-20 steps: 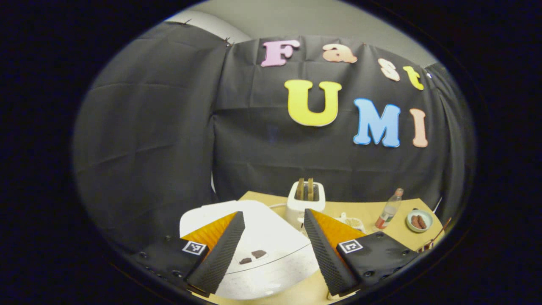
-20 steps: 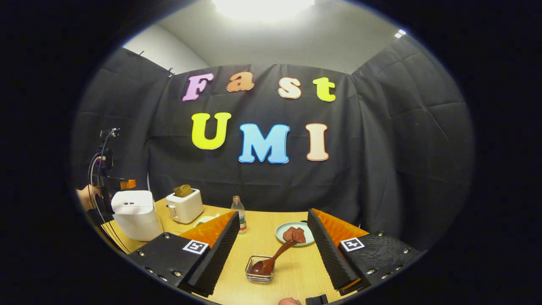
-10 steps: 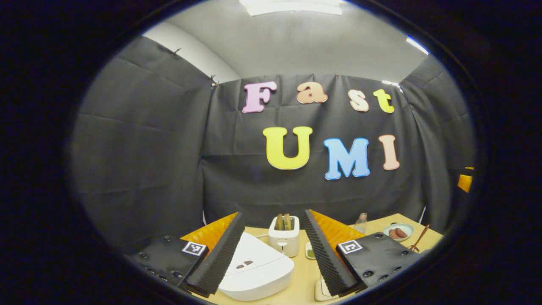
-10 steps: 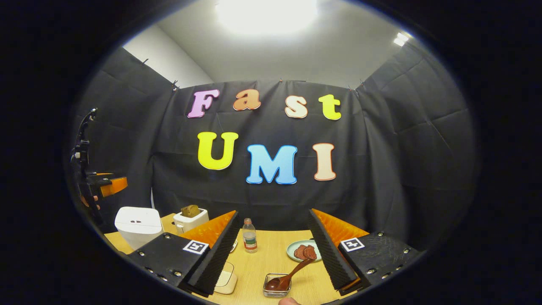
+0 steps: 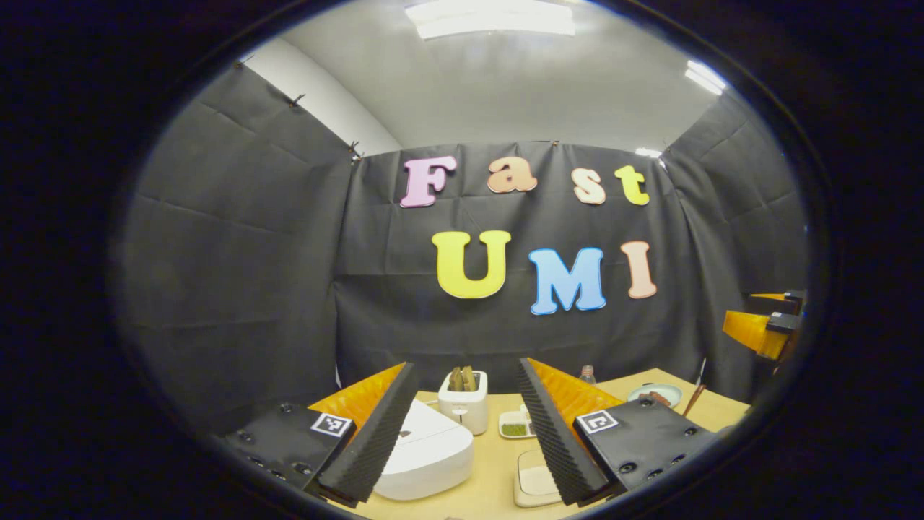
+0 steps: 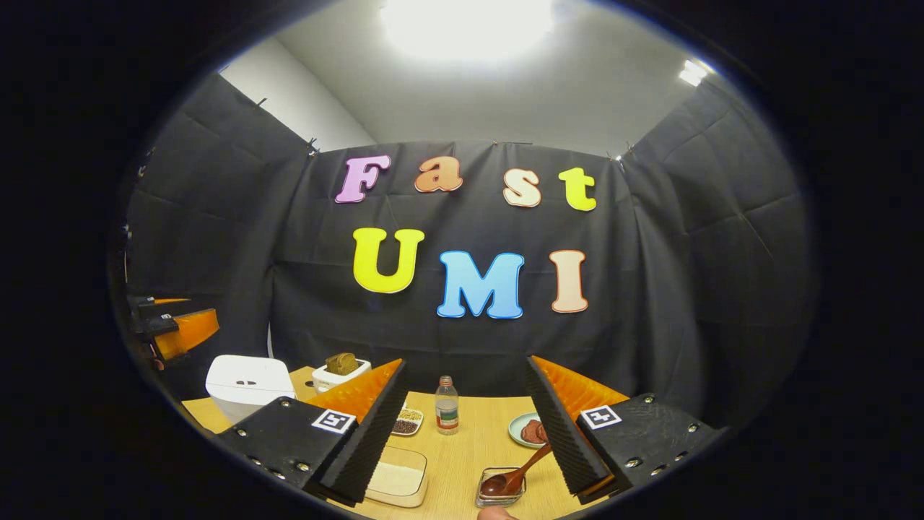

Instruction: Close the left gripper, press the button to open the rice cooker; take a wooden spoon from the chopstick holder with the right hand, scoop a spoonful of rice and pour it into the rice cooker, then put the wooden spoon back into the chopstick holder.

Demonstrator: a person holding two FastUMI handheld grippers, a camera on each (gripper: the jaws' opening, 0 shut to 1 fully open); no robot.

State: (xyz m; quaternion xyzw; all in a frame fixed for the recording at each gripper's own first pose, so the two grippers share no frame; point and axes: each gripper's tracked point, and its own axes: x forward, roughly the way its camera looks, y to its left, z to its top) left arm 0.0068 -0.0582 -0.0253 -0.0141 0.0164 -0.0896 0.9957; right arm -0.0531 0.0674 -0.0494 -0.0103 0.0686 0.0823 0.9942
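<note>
My cooker (image 5: 422, 455) sits lidded, the spoon (image 6: 514, 473) in its holder (image 6: 500, 487). Both my grippers (image 5: 462, 433) (image 6: 465, 433) gape wide, holding nothing. That fits either end of the job.

Right gripper (image 6: 462, 433) held above a wooden table (image 6: 462, 462), fingers spread wide apart; a wooden spoon (image 6: 516, 473) leans in a small glass holder (image 6: 499, 488); the white rice cooker (image 6: 249, 383) sits closed at left.
</note>
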